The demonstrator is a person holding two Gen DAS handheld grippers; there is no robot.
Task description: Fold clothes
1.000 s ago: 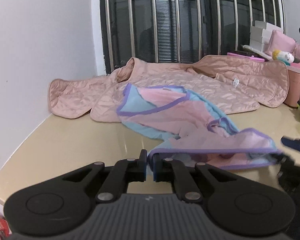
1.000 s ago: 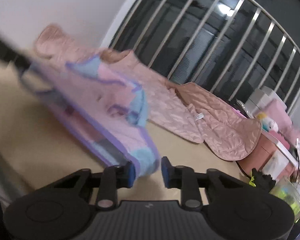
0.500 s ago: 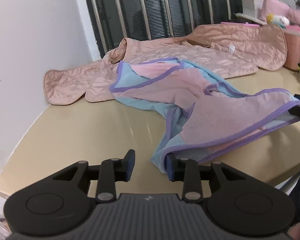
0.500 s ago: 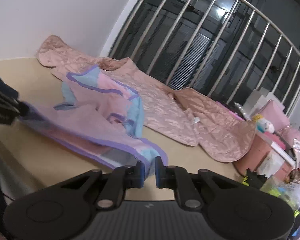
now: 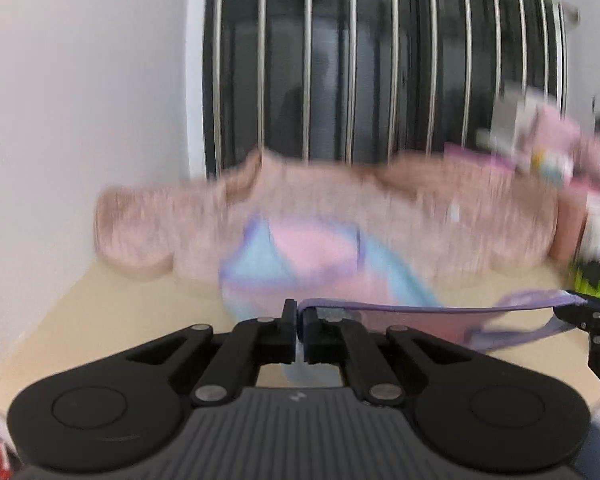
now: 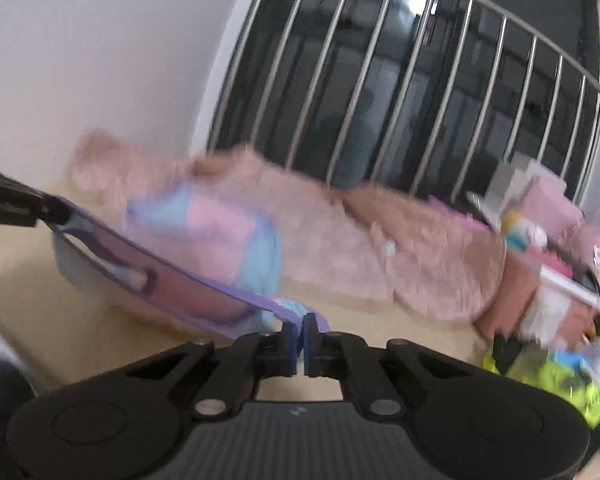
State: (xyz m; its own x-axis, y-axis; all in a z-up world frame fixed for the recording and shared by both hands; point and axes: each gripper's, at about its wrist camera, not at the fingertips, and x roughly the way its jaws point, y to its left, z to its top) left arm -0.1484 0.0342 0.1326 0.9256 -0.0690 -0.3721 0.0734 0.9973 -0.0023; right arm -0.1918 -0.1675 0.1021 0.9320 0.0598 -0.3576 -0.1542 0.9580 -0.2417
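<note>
Between both grippers: garment hem point(image 5: 432, 309) taut above table point(image 5: 112, 312).

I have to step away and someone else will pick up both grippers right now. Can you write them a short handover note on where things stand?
Left gripper: shut on the purple hem of the pink and blue garment.
Right gripper: shut on the other end of that hem, which is stretched taut between the two.
The garment's far part trails on the beige table; the near edge is lifted clear. Behind it the quilted pink jacket lies spread out, untouched.
Done: both hem corners gripped and raised.
Left: straighten the garment, lay it flat, fold it; probably the jacket afterwards. The pictures are blurred, so check both grips.
</note>
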